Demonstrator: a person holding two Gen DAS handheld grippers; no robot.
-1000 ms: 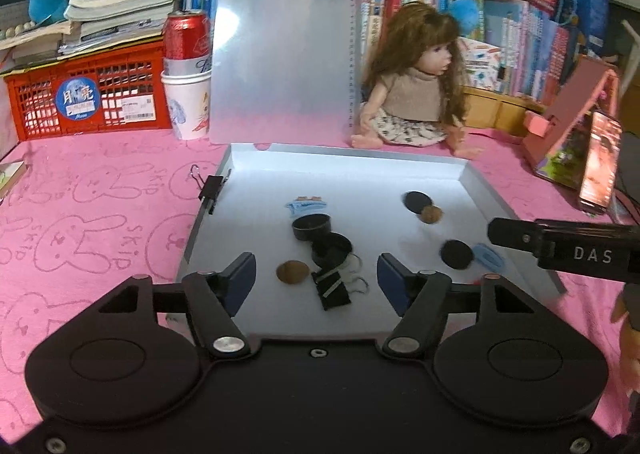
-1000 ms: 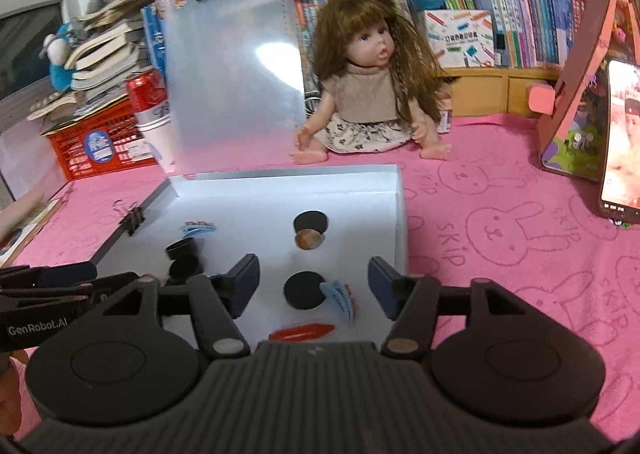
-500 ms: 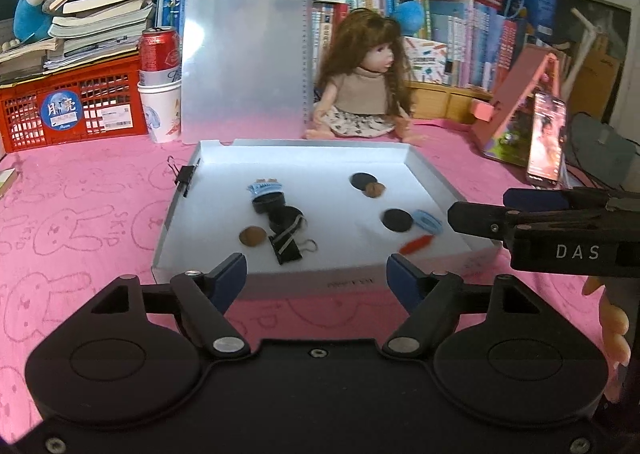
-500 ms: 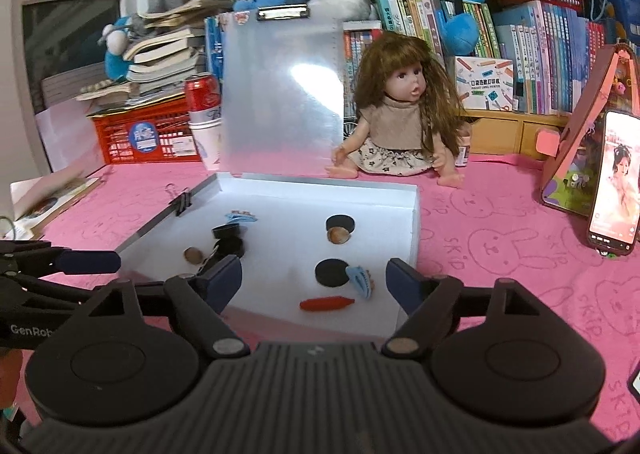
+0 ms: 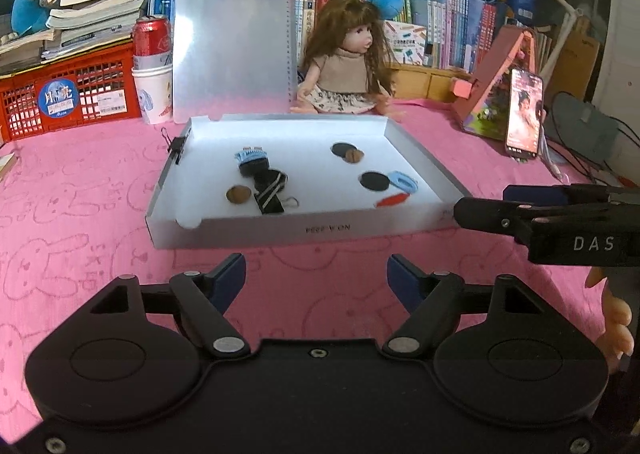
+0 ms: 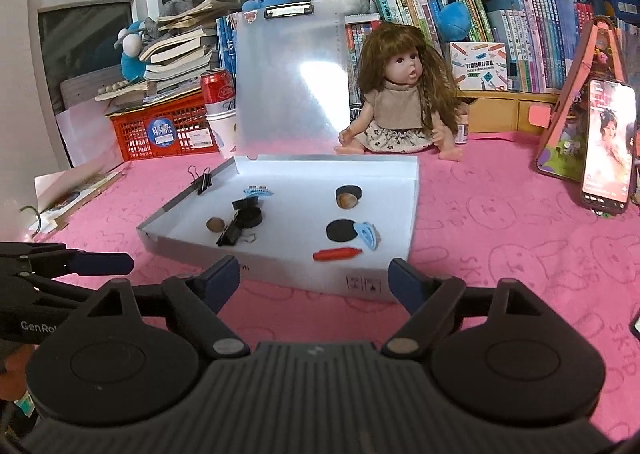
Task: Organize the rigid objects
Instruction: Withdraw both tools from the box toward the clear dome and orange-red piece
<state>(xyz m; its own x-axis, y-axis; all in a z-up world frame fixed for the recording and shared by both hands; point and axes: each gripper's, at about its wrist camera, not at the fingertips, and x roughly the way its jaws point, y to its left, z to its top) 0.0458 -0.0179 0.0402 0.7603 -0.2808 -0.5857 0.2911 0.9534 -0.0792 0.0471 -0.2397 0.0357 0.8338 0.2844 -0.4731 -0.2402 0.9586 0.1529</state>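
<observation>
White tray (image 5: 280, 232) ahead of left gripper (image 5: 316, 280), holding 2 walnuts (image 5: 238, 195), clips (image 5: 270, 196), discs (image 5: 374, 181).

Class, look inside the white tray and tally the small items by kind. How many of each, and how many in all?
In the white tray:
Brown nuts: 2
Blue hair clips: 2
Flat black discs: 2
Black caps: 2
Black binder clips: 1
Red clips: 1
Total: 10
</observation>
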